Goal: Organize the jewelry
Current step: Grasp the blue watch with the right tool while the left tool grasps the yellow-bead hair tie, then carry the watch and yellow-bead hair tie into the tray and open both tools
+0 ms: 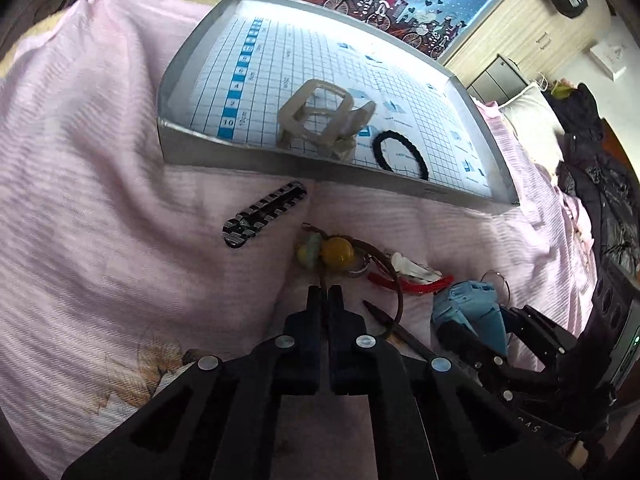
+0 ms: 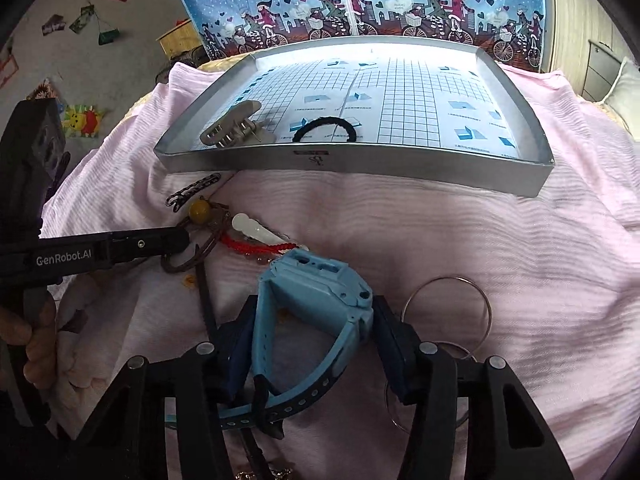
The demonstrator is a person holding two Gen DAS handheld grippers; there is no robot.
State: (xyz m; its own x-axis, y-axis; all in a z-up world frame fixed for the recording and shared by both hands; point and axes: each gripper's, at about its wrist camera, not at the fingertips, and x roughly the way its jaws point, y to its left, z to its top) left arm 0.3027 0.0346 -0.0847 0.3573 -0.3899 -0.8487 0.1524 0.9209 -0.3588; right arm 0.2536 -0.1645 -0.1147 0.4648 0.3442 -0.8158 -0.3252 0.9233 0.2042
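Pink bedspread [image 2: 440, 232] covers the bed, jewelry pile on it in front of a shallow silver tray [image 2: 360, 162] with a grid-printed liner.

Far left of the pile: striped black-and-white hair clip [image 1: 264, 214] flat on the bedspread, just outside the tray's near wall. Next right, a brown cord bracelet [image 1: 394, 280] with a yellow bead [image 1: 338, 251] and a pale green bead [image 1: 309, 251], a small metal ring touching the beads. Left hand-held gripper [image 1: 325, 290] is clenched, fingers almost together with a thin strand of the cord between the tips; a hand [image 2: 38, 344] holds its handle at the left edge of the right wrist view. Right of the beads: white hair clip [image 1: 412, 269] lying over a red beaded bracelet [image 1: 416, 285].

Further right, right hand-held gripper [image 2: 308, 320] is grasping a blue watch [image 2: 320, 284], fingers pressing both sides of the case, strap looping back toward the camera. Just right of the watch, thin metal bangle [image 2: 448, 312] on the bedspread, partly under the right finger.

Inside the tray: translucent beige claw clip [image 1: 320, 118] near the front wall, black hair tie [image 1: 400, 154] just to its right, apart from it. Rest of the liner bare.

Behind the tray, a blue curtain [image 2: 372, 0] with cyclist cartoons.
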